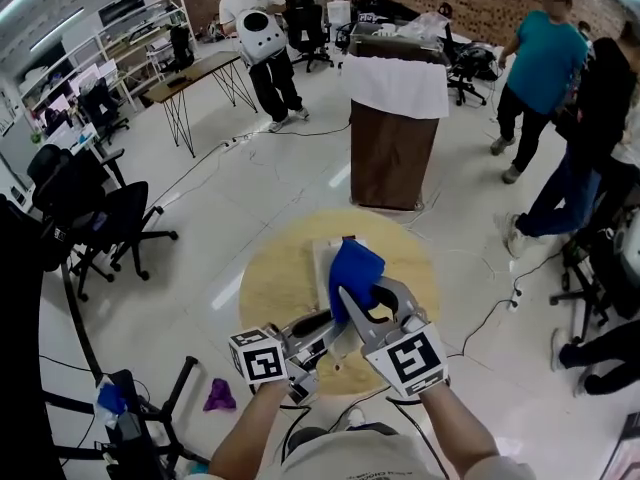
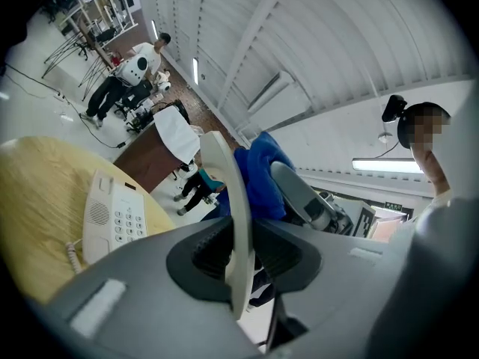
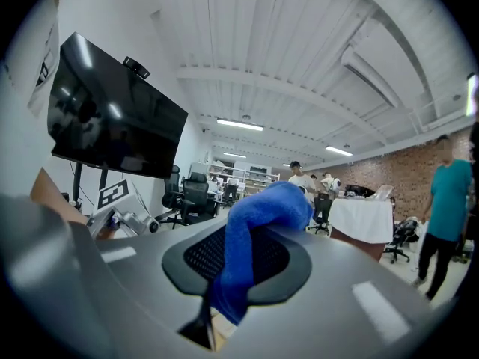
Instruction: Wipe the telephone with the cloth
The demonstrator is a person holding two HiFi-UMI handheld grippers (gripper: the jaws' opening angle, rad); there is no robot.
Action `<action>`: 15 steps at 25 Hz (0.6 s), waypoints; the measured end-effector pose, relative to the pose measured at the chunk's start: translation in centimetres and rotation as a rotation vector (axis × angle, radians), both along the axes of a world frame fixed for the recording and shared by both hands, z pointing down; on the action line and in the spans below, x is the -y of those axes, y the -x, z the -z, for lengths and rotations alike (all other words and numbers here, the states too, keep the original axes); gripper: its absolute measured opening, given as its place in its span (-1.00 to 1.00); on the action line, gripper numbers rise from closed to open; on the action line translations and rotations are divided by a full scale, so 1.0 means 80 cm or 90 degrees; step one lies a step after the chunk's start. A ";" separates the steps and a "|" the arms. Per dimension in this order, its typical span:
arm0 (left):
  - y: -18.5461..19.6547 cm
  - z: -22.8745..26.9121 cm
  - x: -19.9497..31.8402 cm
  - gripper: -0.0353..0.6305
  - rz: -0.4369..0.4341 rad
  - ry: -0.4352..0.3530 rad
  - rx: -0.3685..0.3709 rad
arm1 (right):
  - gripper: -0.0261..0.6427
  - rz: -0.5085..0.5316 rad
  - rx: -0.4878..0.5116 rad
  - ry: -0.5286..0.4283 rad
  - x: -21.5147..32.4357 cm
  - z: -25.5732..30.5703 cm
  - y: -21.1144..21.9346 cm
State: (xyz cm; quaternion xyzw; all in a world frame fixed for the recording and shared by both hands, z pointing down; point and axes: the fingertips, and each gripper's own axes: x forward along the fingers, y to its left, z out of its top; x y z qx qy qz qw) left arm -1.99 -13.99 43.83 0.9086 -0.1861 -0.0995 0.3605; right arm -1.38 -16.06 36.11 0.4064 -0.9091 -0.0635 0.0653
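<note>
My left gripper [image 2: 241,260] pinches the handset [image 2: 227,193] aloft so my right gripper [image 3: 236,264] (clamped on the cloth [image 3: 258,215]) can wipe it.

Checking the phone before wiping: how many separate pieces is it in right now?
2: the handset clamped in the left gripper, and the keypad base lying on the round table.

A round, pale-yellow table [image 1: 270,288] lies below and just ahead of the left gripper [image 1: 322,325] and the right gripper [image 1: 352,303]. A white telephone base [image 2: 112,217] rests on it, keypad facing up, forward and to the left of the left gripper's jaws. Its coiled cord [image 2: 72,256] lies on the tabletop at the base's near end.
</note>
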 end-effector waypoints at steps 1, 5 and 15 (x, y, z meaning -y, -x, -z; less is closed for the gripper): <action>-0.001 -0.001 -0.002 -0.65 -0.002 -0.003 0.006 | -0.73 0.000 -0.001 -0.004 0.001 0.003 0.001; -0.004 -0.001 -0.008 -0.65 -0.010 -0.007 0.024 | -0.73 0.005 -0.002 -0.028 0.009 0.011 0.007; -0.014 -0.007 -0.021 -0.65 -0.022 -0.013 0.033 | -0.73 0.004 -0.020 -0.058 0.035 0.031 0.007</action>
